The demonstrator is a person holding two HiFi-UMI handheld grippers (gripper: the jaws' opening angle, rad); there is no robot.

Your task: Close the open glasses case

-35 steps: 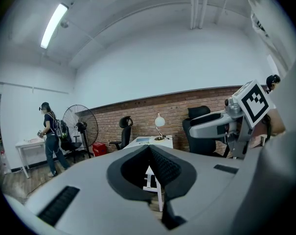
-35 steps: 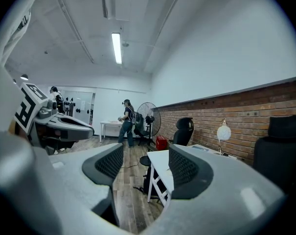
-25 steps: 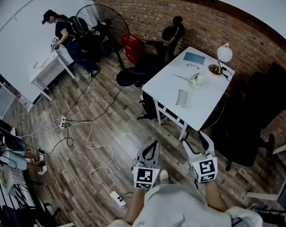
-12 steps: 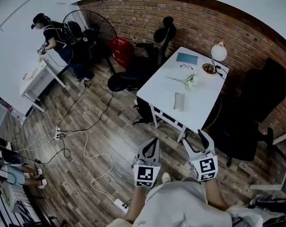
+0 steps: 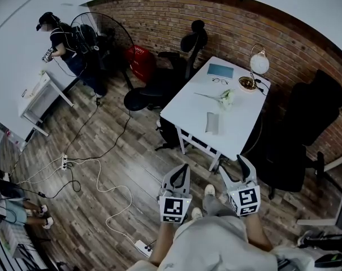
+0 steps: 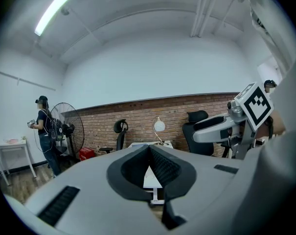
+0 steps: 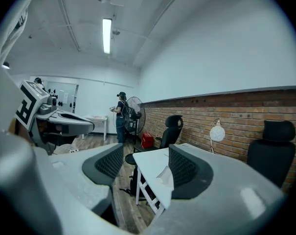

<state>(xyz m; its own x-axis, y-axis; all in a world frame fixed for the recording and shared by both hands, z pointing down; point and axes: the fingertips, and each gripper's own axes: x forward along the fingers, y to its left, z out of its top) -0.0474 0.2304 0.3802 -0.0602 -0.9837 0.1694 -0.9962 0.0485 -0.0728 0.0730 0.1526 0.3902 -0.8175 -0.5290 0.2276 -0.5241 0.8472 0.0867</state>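
Observation:
The grey glasses case (image 5: 212, 122) lies open on the near half of the white table (image 5: 238, 123), well ahead of both grippers. My left gripper (image 5: 184, 170) is held over the wood floor in front of the table; its ribbed pads (image 6: 160, 166) meet, so it is shut and empty. My right gripper (image 5: 232, 166) hangs beside it, open with nothing between its jaws. In the right gripper view the table (image 7: 148, 163) shows through the gap of the right gripper (image 7: 145, 161), with a pale shape on it that may be the case.
On the table are a teal book (image 5: 220, 70), glasses (image 5: 219, 81), a flower (image 5: 227, 97), a bowl (image 5: 247, 83) and a globe lamp (image 5: 259, 64). Black office chairs (image 5: 159, 86) (image 5: 306, 131) flank it. A person (image 5: 57, 35), fan (image 5: 103, 30) and floor cables (image 5: 111, 185) are left.
The table and room have drifted slightly nearer and leftward as the wearer steps forward; a shoe now shows between the grippers. Both grippers keep their places and states.

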